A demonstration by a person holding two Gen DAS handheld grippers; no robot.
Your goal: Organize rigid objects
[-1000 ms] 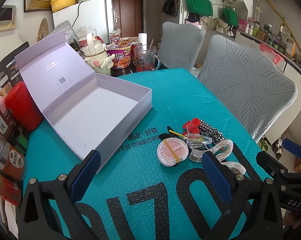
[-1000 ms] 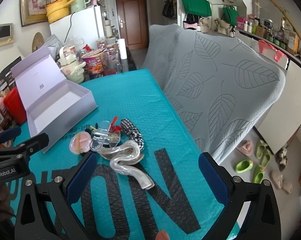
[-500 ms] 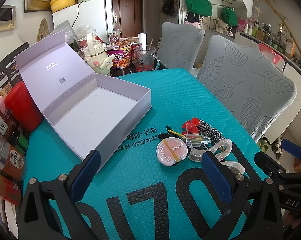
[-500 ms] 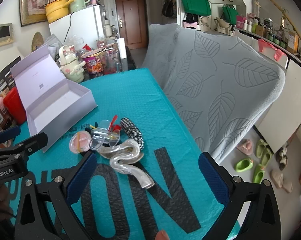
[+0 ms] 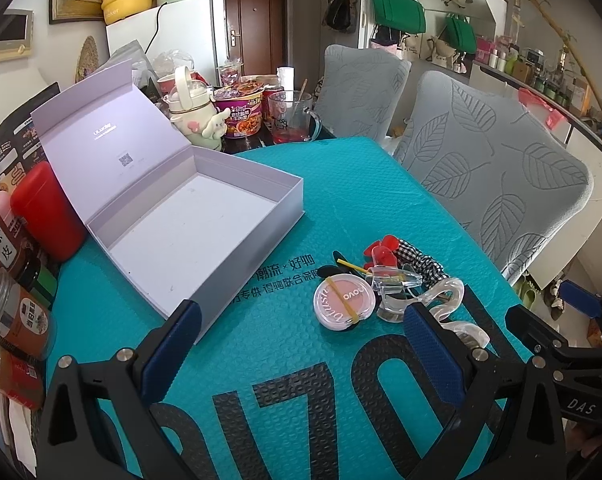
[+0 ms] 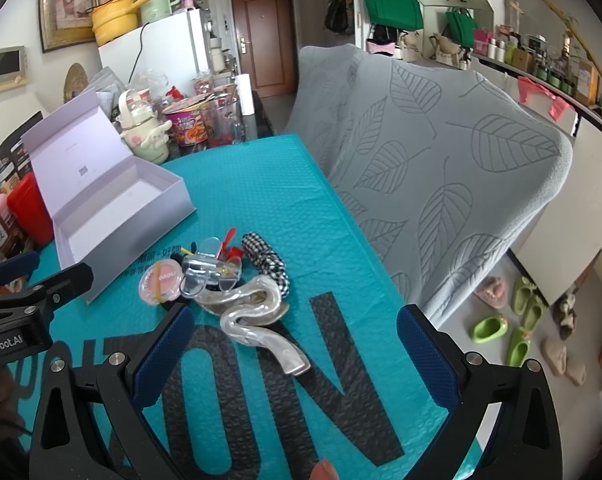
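An open, empty lavender box (image 5: 189, 236) lies on the teal mat (image 5: 285, 344), also in the right wrist view (image 6: 113, 208). To its right is a small pile: a round pink blush compact (image 5: 344, 303) (image 6: 160, 280), a clear hair claw (image 5: 393, 280) (image 6: 209, 272), a wavy pearly hair clip (image 6: 257, 316) (image 5: 449, 304), a checked scrunchie (image 6: 267, 260) and red clips (image 5: 381, 250). My left gripper (image 5: 301, 344) is open and empty, just short of the compact. My right gripper (image 6: 293, 344) is open and empty, over the wavy clip's near end.
Spice jars (image 5: 17, 312) and a red container (image 5: 47, 210) line the left edge. A cartoon bottle (image 5: 191, 114), noodle cup (image 5: 241, 110) and glass mug (image 5: 295, 122) stand behind the mat. Two grey leaf-pattern chairs (image 5: 493, 188) stand at the right edge.
Both grippers have barely shifted; the right one has crept slightly closer to the pile. Nothing was taken hold of or moved.
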